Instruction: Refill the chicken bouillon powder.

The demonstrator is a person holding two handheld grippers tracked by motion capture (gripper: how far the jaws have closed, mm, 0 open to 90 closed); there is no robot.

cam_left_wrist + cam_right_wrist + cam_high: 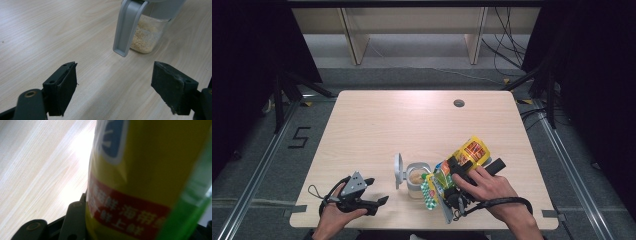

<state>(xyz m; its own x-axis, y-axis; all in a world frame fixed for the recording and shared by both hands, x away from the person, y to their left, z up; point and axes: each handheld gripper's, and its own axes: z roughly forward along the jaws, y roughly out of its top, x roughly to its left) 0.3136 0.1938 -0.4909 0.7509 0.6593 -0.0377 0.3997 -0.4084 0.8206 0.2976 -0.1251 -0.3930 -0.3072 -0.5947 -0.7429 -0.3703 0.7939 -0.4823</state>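
A clear jar (416,181) with a pale, crumbly filling stands near the front edge of the surface (377,125), a little right of its middle. Its grey lid (398,170) is flipped open and stands on the jar's left side. A yellow packet (464,159) with red and green print is held tilted just right of the jar, its lower end at the jar's mouth. The packet is pinched by the right gripper (458,172), whose jaws are pressed on the foil.

It is judged that the filling is being poured from the packet into the jar. The packet's mouth should be kept directly above the jar opening, and the tilt should be raised slowly, so that nothing is spilled.

The left gripper (371,192) lies well left of the jar with its jaws spread and empty. The jar could be steadied by it if needed.
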